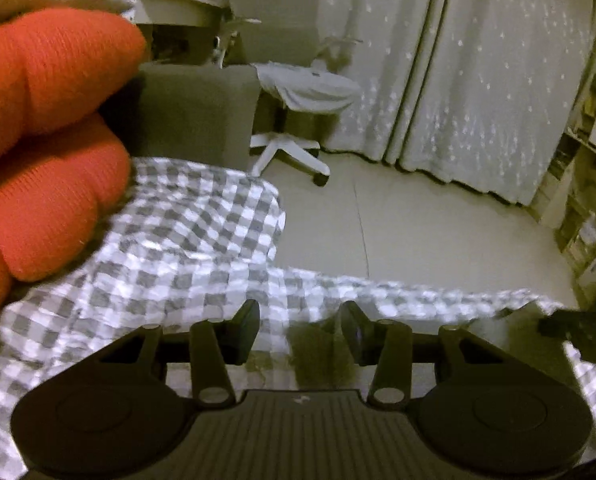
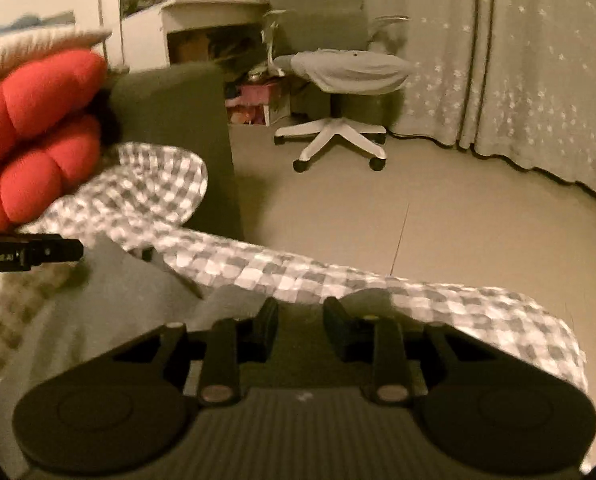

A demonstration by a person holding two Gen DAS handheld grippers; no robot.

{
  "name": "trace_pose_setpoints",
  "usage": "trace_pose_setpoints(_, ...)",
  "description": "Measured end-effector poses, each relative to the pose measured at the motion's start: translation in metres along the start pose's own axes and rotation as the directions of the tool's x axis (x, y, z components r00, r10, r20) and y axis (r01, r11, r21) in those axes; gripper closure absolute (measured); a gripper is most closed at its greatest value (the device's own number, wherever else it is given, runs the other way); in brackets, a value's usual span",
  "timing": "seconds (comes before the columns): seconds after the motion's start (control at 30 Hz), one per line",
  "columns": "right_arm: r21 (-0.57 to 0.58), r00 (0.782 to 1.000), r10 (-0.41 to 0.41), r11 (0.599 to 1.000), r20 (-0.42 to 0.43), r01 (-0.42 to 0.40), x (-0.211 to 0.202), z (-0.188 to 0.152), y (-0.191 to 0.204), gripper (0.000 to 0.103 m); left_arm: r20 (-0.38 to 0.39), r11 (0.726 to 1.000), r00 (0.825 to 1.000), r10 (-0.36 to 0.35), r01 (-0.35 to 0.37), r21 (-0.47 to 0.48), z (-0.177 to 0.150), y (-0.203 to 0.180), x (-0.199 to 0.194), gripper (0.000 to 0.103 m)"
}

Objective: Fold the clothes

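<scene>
A grey-and-white checked cloth (image 1: 186,240) lies rumpled across the seat of a dark sofa (image 1: 194,116) and runs to the right along its front edge (image 2: 477,320). A pale grey garment (image 2: 98,320) lies beside it at the left in the right wrist view. My left gripper (image 1: 299,326) hovers over the checked cloth, jaws apart, nothing pressed between the pads. My right gripper (image 2: 299,320) sits at the checked cloth's near edge, jaws narrowly apart with dark fabric or shadow filling the gap, so a grip cannot be made out. Each view catches the other gripper's tip: right (image 1: 577,332), left (image 2: 30,254).
An orange-red lumpy cushion (image 1: 50,132) with something white and fuzzy above it sits at the sofa's left end. Beyond the sofa are bare pale floor (image 2: 377,216), a white swivel chair (image 2: 337,80) with cloth on it, a cluttered desk (image 2: 210,12), dotted curtains (image 1: 477,80) and shelves (image 1: 589,200).
</scene>
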State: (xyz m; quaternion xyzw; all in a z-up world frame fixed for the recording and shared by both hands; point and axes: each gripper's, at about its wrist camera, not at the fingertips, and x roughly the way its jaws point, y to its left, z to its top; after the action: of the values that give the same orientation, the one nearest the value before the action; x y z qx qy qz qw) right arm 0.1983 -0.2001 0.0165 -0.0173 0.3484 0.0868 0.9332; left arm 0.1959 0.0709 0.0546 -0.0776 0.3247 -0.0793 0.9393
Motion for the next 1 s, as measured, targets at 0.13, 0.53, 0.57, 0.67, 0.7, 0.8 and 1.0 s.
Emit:
trace_pose_setpoints(0.13,0.018,1.0,-0.013,1.0,-0.006,0.013,-0.04,-0.003,-0.012,0.072,-0.008,0.999,0.999,0.038,-0.038,-0.009,0.008,-0.015,-0.029,0.059)
trace_pose_setpoints(0.53,0.185,0.997,0.054,0.981,0.06,-0.065,-0.187,-0.052,-0.037,0.063,-0.014,0.989,0.994,0.108,-0.109,-0.096,-0.053,-0.037,-0.139,0.058)
trace_pose_setpoints(0.57,0.197,0.997,0.053,0.978,0.059,-0.064,-0.194,-0.058,-0.039,0.063,-0.014,0.988,0.994,0.109,-0.11,-0.106,-0.059,-0.035,-0.147,0.058)
trace_pose_setpoints(0.67,0.232,0.998,0.045,0.971,0.048,-0.055,-0.213,-0.078,-0.046,0.063,-0.03,0.988,0.995,0.091,-0.094,-0.126,-0.08,-0.035,-0.164,0.058)
trace_pose_setpoints(0.7,0.244,0.998,0.042,0.968,0.044,-0.052,-0.219,-0.085,-0.049,0.063,-0.037,0.987,0.996,0.086,-0.09,-0.132,-0.087,-0.036,-0.169,0.058)
trace_pose_setpoints(0.8,0.286,0.999,0.043,0.957,0.034,-0.051,-0.234,-0.102,-0.056,0.063,-0.06,0.987,0.995,0.084,-0.091,-0.135,-0.099,-0.039,-0.176,0.058)
trace_pose_setpoints(1.0,0.412,0.994,0.112,0.905,0.016,-0.108,-0.25,-0.121,-0.067,0.063,-0.035,0.984,0.998,0.056,-0.061,-0.167,-0.108,-0.048,-0.181,0.058)
